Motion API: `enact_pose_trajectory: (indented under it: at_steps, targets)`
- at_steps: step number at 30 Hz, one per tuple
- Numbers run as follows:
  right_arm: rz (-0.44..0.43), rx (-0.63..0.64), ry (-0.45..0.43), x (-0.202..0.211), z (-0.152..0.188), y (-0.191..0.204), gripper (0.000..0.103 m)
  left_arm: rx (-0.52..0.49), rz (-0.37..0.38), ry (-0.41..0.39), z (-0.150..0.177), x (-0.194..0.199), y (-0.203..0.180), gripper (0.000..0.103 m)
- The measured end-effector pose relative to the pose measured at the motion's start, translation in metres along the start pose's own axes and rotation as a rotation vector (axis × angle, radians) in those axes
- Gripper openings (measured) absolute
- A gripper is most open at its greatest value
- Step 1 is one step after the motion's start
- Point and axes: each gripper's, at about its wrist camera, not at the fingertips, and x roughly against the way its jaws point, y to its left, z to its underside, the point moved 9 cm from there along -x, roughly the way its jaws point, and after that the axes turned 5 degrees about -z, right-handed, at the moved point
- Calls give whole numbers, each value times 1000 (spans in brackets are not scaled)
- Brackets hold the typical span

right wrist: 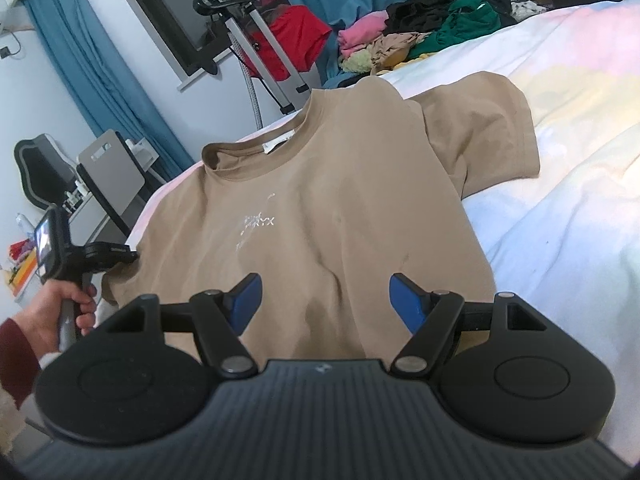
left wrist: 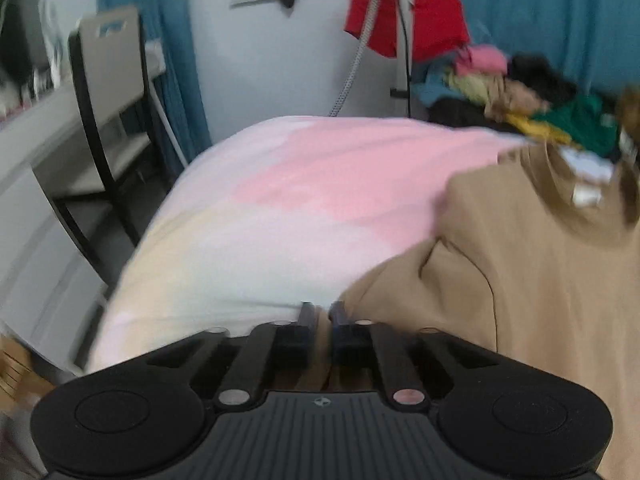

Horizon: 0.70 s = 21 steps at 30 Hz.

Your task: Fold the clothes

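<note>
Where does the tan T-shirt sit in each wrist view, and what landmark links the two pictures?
Left wrist view: the tan T-shirt fills the lower right, its edge running to the left gripper.
Right wrist view: it lies spread across the centre on the bed, collar towards the upper left, above the right gripper.
Shared landmark: the red garment hanging by the blue curtain.

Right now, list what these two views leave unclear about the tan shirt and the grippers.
- Left wrist view: motion blur hides whether the left gripper pinches the tan shirt.
- Right wrist view: the right gripper body covers the shirt's hem.
- Right wrist view: the chest print is too small to read.
</note>
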Motion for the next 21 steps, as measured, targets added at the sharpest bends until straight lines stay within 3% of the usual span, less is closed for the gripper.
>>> enact_pose_trajectory:
  at_steps: [6,9,11,13,15,18,21]
  targets:
    - [15,12,-24,3,-4,-1,73,84,-230,-210,-32,36,31,5]
    - [27,44,-40,6,-7,1,73,124,-308,-157,-22,24,37,7]
    - [37,73,-54,8,-8,3,73,145,-298,-106,-11,13,35,8]
    - [43,102,-70,10,-11,4,73,177,-252,-101,-1,12,33,17]
    - [42,129,-81,12,-12,6,73,194,-227,-123,2,23,32,37]
    - [37,173,-95,20,-12,10,72,219,-160,-151,4,50,28,55]
    - [43,218,-134,35,-16,14,72,212,-118,-188,13,102,16,63]
